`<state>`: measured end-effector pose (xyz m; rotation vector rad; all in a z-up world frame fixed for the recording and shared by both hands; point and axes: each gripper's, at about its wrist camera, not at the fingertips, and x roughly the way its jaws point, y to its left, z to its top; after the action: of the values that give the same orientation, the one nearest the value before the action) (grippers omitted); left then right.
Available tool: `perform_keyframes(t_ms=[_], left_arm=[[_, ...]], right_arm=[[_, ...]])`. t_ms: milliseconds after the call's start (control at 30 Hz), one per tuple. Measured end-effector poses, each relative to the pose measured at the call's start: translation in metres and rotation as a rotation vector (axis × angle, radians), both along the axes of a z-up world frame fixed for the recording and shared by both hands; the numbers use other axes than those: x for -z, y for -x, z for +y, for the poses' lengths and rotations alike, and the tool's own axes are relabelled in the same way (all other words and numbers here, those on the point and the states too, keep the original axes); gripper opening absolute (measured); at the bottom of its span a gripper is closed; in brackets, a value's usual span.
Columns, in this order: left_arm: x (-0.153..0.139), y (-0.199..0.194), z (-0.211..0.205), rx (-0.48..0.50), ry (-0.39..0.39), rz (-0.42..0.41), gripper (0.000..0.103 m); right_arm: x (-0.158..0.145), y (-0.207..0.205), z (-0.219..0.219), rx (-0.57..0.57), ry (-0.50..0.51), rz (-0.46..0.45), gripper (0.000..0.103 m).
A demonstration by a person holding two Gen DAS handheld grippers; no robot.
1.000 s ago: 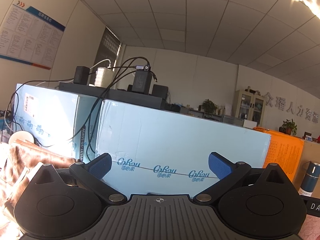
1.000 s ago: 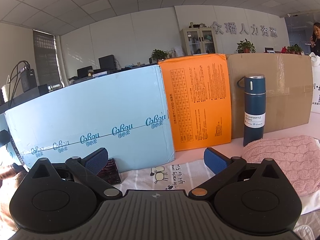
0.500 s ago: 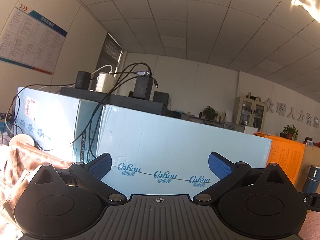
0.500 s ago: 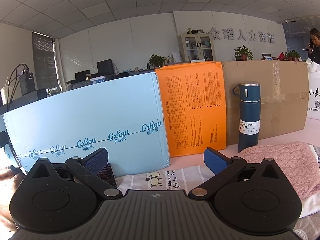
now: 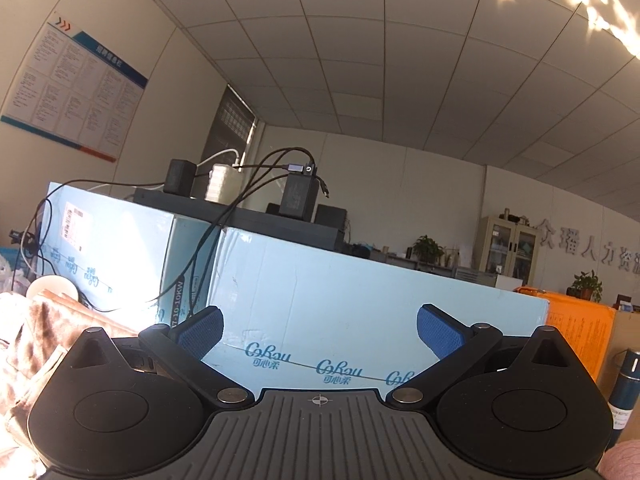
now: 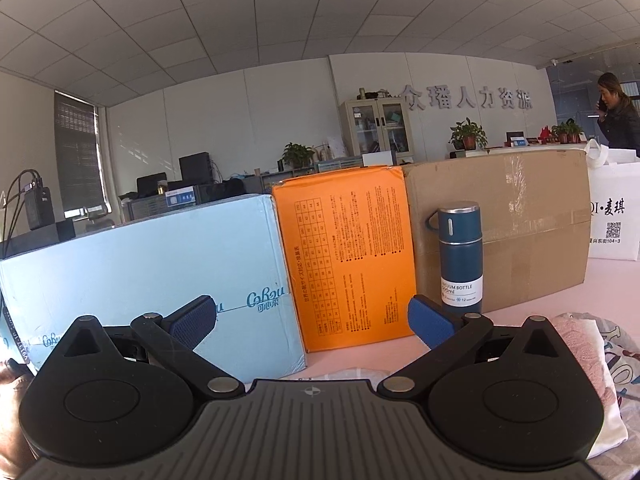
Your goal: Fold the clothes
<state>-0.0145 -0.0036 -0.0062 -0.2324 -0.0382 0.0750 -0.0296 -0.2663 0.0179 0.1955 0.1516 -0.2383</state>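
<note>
your left gripper (image 5: 318, 330) is spread wide with nothing between its blue pads (image 5: 200, 330), and it tilts up at the light blue box (image 5: 360, 312) and the ceiling rather than at any cloth. the light blue box is the landmark here. on top of it sits a black slab carrying power adapters (image 5: 298, 196) with cables hanging down the box's front. to the left of the box lies a brown mottled garment (image 5: 44, 336), heaped and partly sunlit, with a white cup (image 5: 52, 288) just behind it. a small patch of pink knit (image 5: 624, 460) shows at the lower right corner of the left wrist view, well to the right of the box.

your right gripper (image 6: 312, 320) is also spread, empty, its fingers (image 6: 430, 320) apart over the pink table surface (image 6: 600, 300). in this view the light blue box (image 6: 140, 264) stands on the left, touching an orange box (image 6: 348, 256) on its right, and a brown cardboard box (image 6: 532, 232) follows beyond that. a dark blue vacuum bottle (image 6: 460, 256) stands upright in front of the cardboard box. the clothes near this claw lie to the right of all three boxes: a pink knit piece (image 6: 580, 344) resting on a white printed garment (image 6: 612, 400), mostly hidden behind the gripper body. a pale strip of fabric (image 6: 340, 374) peeks just above the gripper's base, below the orange box; it may be another garment, but too little shows to say. a white bag (image 6: 612, 216) stands right of the cardboard box, and a person (image 6: 616, 116) is far behind it.
</note>
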Motion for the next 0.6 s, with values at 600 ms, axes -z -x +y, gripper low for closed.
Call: perform_keyframes(t_ms=[600], left_arm=[[0.049, -0.021, -0.095, 0.410, -0.126, 0.213, 0.103]], right_arm=[[0.028, 0.009, -0.123, 0.169, -0.184, 0.116, 0.103]])
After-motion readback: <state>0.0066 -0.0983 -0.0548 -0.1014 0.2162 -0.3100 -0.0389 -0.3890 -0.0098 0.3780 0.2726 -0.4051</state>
